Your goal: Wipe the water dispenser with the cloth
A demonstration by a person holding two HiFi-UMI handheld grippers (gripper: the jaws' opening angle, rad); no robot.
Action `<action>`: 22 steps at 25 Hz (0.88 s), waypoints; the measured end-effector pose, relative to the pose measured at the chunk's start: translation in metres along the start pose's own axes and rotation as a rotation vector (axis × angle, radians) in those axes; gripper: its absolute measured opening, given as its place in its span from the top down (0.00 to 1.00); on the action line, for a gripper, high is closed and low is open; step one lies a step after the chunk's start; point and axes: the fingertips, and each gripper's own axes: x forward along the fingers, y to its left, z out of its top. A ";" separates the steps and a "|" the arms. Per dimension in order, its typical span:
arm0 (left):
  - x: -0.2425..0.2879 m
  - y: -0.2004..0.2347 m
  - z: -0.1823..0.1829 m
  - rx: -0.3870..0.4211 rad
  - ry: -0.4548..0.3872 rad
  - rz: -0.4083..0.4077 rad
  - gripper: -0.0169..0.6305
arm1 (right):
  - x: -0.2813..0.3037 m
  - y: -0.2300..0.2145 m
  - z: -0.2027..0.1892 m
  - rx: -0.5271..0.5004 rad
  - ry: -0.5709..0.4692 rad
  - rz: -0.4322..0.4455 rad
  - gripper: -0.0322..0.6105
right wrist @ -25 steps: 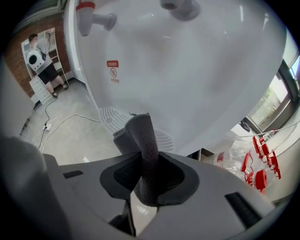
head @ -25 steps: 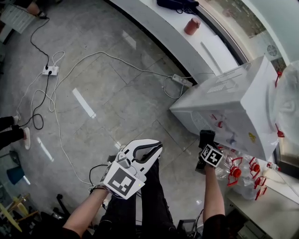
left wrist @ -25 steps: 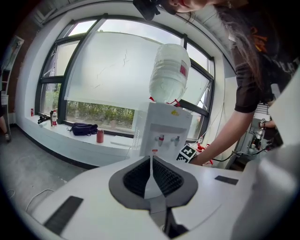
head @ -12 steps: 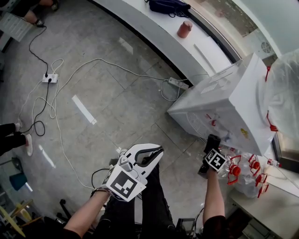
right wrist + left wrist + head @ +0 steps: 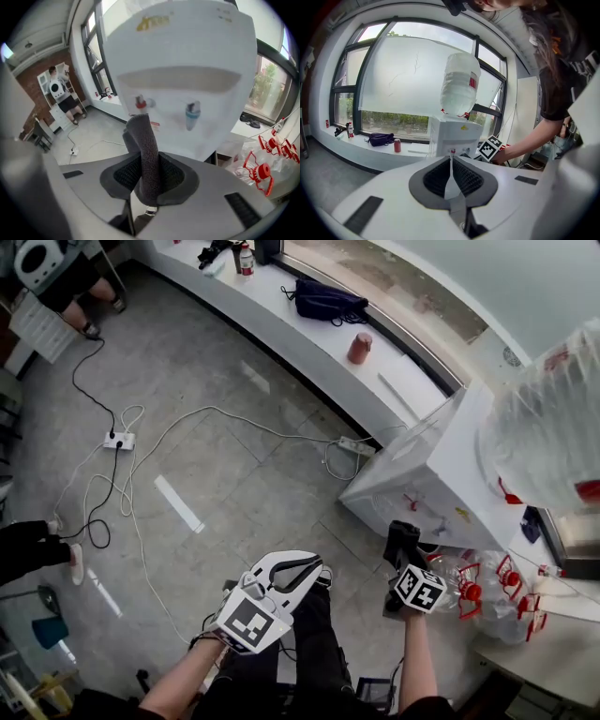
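Far left of the white box-shaped water dispenser, on grey floor tiles: white power strip with white and black cables trailing off it. Farther off on that same side, person in a white top beside white shelves. Closer to the dispenser but well apart from it, white left gripper, pads pressed together with nothing between them, aimed toward the dispenser's front. Along the white window ledge left of the dispenser, dark blue bag and red can, the can nearer the dispenser. Near the dispenser's base, second power strip, also white. Just before the dispenser's front, right gripper, clenched on a dark grey textured cloth; cloth standing up past the jaw tips, upper end level with the red tap, blue tap to the right of that; contact between cloth and dispenser not discernible. On top of the dispenser, large clear plastic water bottle, neck down. Right of the dispenser's base, heap of empty clear bottles with red handles.
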 end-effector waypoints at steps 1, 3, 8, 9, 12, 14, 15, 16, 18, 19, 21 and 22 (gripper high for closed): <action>-0.007 0.000 0.005 0.003 0.002 0.005 0.94 | -0.012 0.015 0.007 0.006 -0.007 0.032 0.79; -0.022 -0.001 0.015 0.007 0.007 0.011 0.94 | -0.041 0.043 0.021 0.021 -0.025 0.088 0.79; -0.059 -0.007 0.044 -0.015 -0.017 0.024 0.94 | -0.117 0.095 0.056 0.058 -0.110 0.190 0.79; -0.067 -0.010 0.051 -0.030 -0.027 0.021 0.94 | -0.134 0.102 0.062 0.067 -0.130 0.204 0.79; -0.091 -0.022 0.071 -0.055 -0.054 0.016 0.94 | -0.182 0.118 0.078 0.107 -0.200 0.239 0.79; -0.107 -0.029 0.080 -0.053 -0.067 0.016 0.94 | -0.211 0.129 0.084 0.115 -0.230 0.259 0.79; -0.114 -0.033 0.083 -0.054 -0.073 0.014 0.94 | -0.224 0.135 0.086 0.108 -0.237 0.264 0.79; -0.120 -0.036 0.084 -0.059 -0.079 0.011 0.94 | -0.236 0.142 0.088 0.096 -0.242 0.266 0.79; -0.131 -0.041 0.083 -0.066 -0.081 0.003 0.94 | -0.259 0.154 0.088 0.069 -0.258 0.262 0.79; -0.135 -0.043 0.081 -0.065 -0.075 -0.003 0.94 | -0.268 0.159 0.088 0.058 -0.268 0.259 0.79; -0.140 -0.048 0.076 -0.068 -0.060 -0.020 0.94 | -0.286 0.168 0.087 0.050 -0.283 0.261 0.79; -0.141 -0.052 0.076 -0.076 -0.058 -0.029 0.94 | -0.294 0.169 0.085 0.051 -0.284 0.263 0.79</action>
